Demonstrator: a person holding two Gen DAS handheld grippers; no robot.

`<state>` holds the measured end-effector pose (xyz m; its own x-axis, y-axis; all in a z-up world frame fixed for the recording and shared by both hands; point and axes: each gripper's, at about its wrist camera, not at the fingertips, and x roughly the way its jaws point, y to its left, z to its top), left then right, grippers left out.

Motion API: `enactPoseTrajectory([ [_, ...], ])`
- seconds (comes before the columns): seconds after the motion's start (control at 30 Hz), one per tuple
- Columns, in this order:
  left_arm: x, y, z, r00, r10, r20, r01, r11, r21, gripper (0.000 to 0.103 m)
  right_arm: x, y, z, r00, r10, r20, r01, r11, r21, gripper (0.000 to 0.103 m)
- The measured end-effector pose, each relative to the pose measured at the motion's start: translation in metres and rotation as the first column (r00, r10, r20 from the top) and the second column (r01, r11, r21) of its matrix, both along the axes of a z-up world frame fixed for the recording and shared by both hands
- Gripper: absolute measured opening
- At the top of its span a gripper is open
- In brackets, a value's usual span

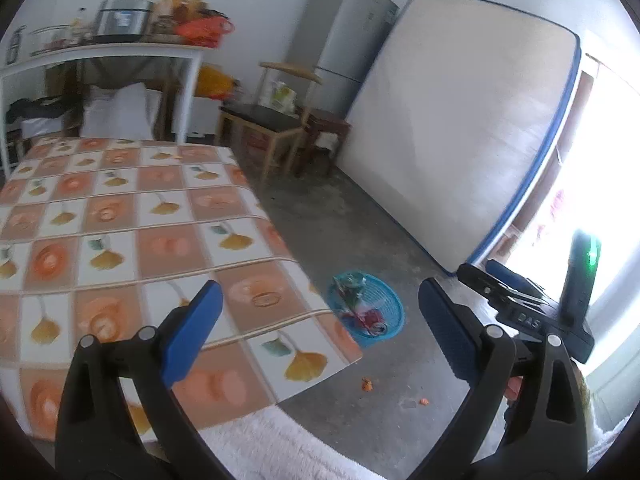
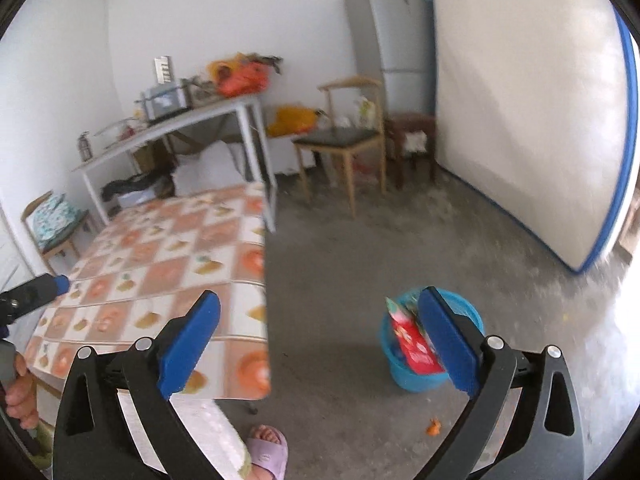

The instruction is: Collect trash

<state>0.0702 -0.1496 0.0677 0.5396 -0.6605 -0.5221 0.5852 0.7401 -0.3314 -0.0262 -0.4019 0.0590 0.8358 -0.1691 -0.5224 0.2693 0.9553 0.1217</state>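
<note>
A blue waste basket [image 1: 378,312] stands on the concrete floor beside the table; it also shows in the right wrist view [image 2: 420,376], with a red wrapper [image 2: 414,346] and other trash inside. Small orange scraps [image 1: 367,384] lie on the floor near it, one also in the right wrist view [image 2: 433,427]. My left gripper [image 1: 320,320] is open and empty above the table's near corner. My right gripper [image 2: 320,332] is open and empty above the floor left of the basket; it also shows at the right of the left wrist view [image 1: 504,280].
A table with an orange-and-white checked cloth [image 1: 120,240] fills the left. A wooden chair [image 2: 348,140], a dark stool [image 2: 412,128], a fridge [image 2: 388,36] and a leaning mattress [image 2: 532,112] stand behind. A cluttered white shelf table [image 2: 180,124] is at the back. My foot in a pink slipper [image 2: 268,452] is below.
</note>
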Motion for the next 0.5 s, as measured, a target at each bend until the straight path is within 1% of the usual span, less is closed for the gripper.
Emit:
enactPoseTrajectory([
  [0.17,-0.013,0.023,0.004,0.997,0.075,0.005,-0.075,0.997,0.006,0.094,-0.005,0.036,0.01,0.998,0.064,0.003,-0.064,0.997,-0.035,0.096],
  [0.3,-0.021,0.035,0.004,0.99,0.14,0.023,-0.141,0.989,0.041,0.094,-0.009,0.055,0.012,0.997,0.082,-0.001,-0.082,0.995,-0.048,0.096],
  [0.4,-0.027,0.039,0.005,0.98,0.195,0.041,-0.198,0.976,0.088,0.094,-0.011,0.07,0.013,0.997,0.081,-0.006,-0.081,0.995,-0.051,0.096],
  [0.47,-0.028,0.04,0.003,0.97,0.239,0.042,-0.242,0.962,0.129,0.094,-0.01,0.078,0.012,0.997,0.079,-0.013,-0.08,0.995,-0.053,0.096],
  [0.5,-0.029,0.041,0.001,0.961,0.272,0.045,-0.276,0.947,0.162,0.094,-0.009,0.082,0.011,0.997,0.078,-0.017,-0.079,0.995,-0.056,0.096],
])
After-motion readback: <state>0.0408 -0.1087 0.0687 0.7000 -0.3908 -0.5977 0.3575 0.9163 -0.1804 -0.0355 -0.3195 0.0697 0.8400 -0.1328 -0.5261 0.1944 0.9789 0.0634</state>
